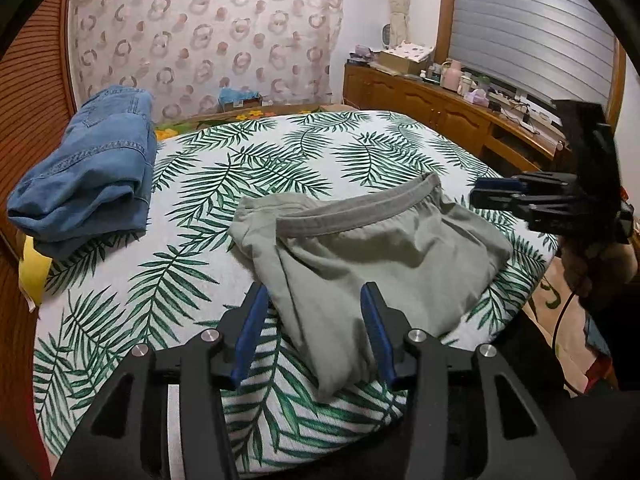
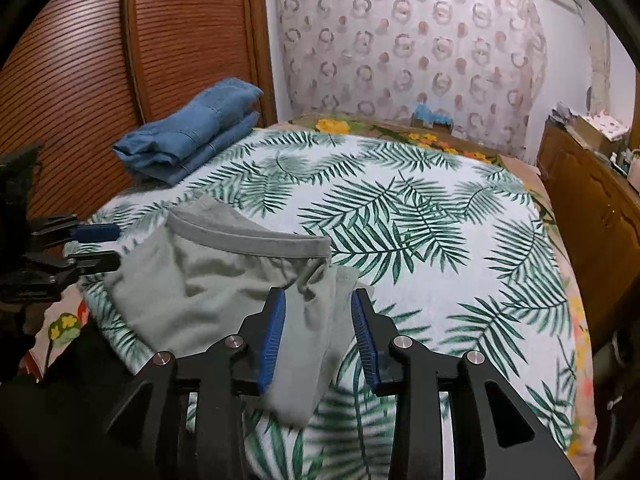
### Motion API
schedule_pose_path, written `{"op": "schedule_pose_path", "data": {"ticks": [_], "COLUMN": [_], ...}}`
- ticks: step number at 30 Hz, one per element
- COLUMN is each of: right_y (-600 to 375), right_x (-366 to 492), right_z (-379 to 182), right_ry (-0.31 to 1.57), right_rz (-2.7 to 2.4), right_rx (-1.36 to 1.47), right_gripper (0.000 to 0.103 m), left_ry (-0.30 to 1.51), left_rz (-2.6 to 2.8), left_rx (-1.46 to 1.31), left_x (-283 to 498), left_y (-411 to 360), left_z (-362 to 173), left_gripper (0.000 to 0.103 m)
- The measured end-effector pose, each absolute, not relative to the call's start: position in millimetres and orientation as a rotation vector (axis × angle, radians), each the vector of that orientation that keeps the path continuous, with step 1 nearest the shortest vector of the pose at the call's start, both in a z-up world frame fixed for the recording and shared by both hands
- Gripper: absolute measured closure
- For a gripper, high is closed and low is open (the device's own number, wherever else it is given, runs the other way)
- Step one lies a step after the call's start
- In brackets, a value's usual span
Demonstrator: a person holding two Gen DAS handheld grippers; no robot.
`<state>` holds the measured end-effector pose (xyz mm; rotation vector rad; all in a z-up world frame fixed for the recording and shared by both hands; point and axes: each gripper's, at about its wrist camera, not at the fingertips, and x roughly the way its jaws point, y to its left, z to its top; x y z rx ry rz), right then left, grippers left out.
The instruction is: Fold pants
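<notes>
Both sets of jaws stand wide apart and hold nothing. The left gripper hangs over the near end of the pants, with a strip of the grey-green cloth running between its blue pads but not pinched by them. The right gripper is placed the same way over the other corner of the pants, the cloth loose between its pads.

The pants lie folded in a rough block on the near part of the bed, waistband turned up toward the far side, one narrow end trailing toward the cameras. In the left view the right gripper shows at the pants' right edge; in the right view the left gripper sits at their left edge.

Folded jeans rest at the bed's far left corner, well apart from the pants, beside a wooden slatted wardrobe. A cluttered sideboard runs along the right wall.
</notes>
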<state>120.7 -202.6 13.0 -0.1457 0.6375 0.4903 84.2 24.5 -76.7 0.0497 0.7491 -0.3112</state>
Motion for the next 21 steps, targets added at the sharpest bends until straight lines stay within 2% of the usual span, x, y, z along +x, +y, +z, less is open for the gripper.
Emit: {"op": "schedule_pose_path", "data": {"ticks": [10,13,15,21], "right_y": [-181.5,-178.4,-175.5,-170.7], "right_x": [157.3,161.3,162.2,157.5], "right_z": [4.2,-4.4,-7.8,-14.5], "right_ry": [0.691,0.722,0.717,0.681], "right_rz": [0.465,0.443,0.441,0.438], "right_rx": [-0.14,-0.154,-0.156,-0.187], "right_gripper": [0.067,0.067,0.065,0.059], "left_ry": [0.818,0.824,0.826,0.825], "left_rz": [-0.294,-0.288,-0.296,-0.282], "left_rx": [0.076,0.037,0.009,0.024], "left_x": [107.6,109.0,110.2,109.1], "left_y": [17.2,23.4,29.0,25.2], "left_z": [-100.3,-104.8,-106.4,-106.8], "left_gripper": [0.053,0.042,0.024,0.022]}}
